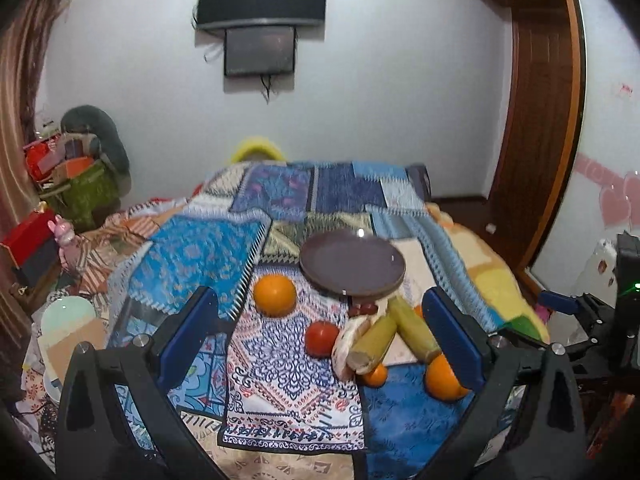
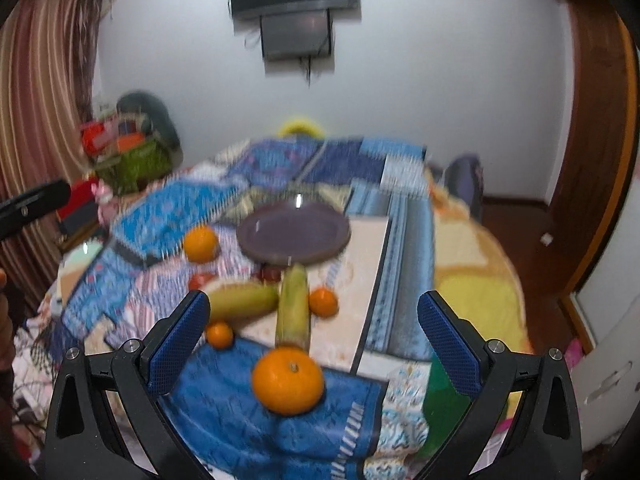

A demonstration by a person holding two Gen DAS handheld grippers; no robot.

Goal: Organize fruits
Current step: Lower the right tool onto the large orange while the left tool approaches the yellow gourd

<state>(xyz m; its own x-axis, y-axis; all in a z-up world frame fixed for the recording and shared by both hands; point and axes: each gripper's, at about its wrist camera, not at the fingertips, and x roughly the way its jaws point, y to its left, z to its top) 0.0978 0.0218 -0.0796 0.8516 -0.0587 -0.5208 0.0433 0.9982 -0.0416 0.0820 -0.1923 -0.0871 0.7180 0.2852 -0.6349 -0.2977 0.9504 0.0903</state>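
Patchwork quilt (image 1: 192, 256) bears an empty plate (image 1: 352, 262), with fruit scattered just before it, likely awaiting gathering, while both grippers, left (image 1: 320, 336) and right (image 2: 314, 340), hover spread, gripping nothing.

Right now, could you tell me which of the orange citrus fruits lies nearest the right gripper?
The large round orange on the plain blue cloth patch, directly between the right gripper's open fingers; the other oranges lie farther back.
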